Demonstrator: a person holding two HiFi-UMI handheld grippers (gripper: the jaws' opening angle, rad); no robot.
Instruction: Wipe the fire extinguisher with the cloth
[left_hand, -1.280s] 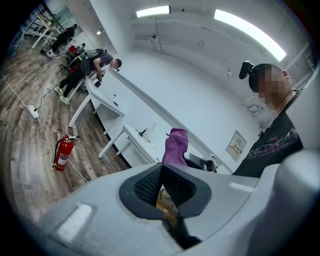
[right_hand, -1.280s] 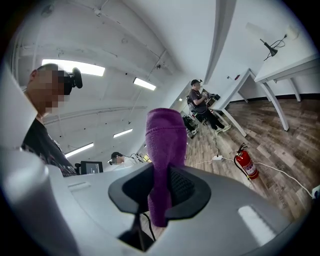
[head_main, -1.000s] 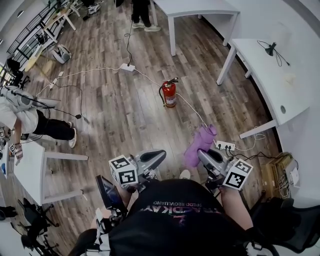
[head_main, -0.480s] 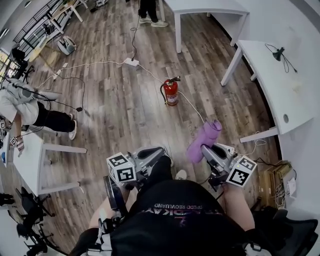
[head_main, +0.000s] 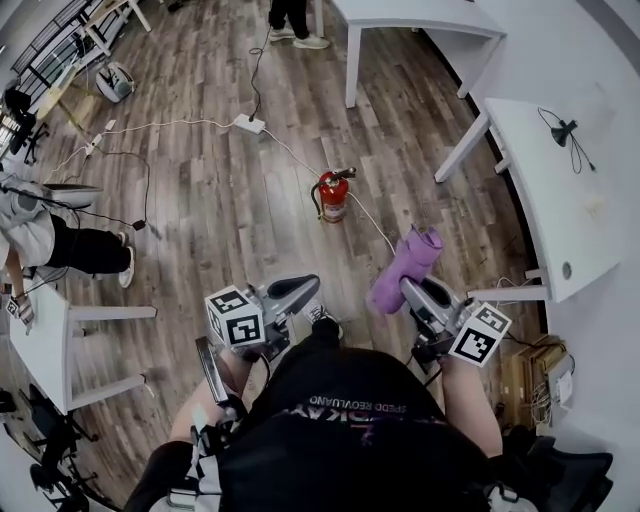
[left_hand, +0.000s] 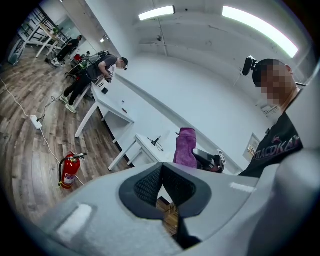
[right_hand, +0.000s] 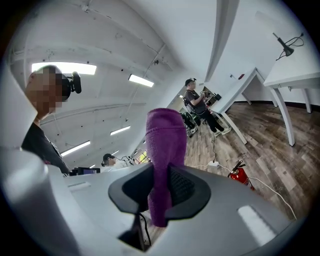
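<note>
Cloth (right_hand: 166, 140) clamped in R tongs (right_hand: 160, 195); L tongs (left_hand: 161, 186) closed, empty; extinguisher (head_main: 333, 196) on floor (head_main: 220, 210) ahead.

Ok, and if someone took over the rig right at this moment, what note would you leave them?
Left hand-held gripper: shut, empty.
Right hand-held gripper: shut on the purple cloth, which stands up out of the jaws.
Fire extinguisher: upright on the wood floor, ahead of both grippers and apart from them.
Done: cloth is in hand.
Left: bring the cloth to the extinguisher and wipe it; no wiping has begun.
</note>
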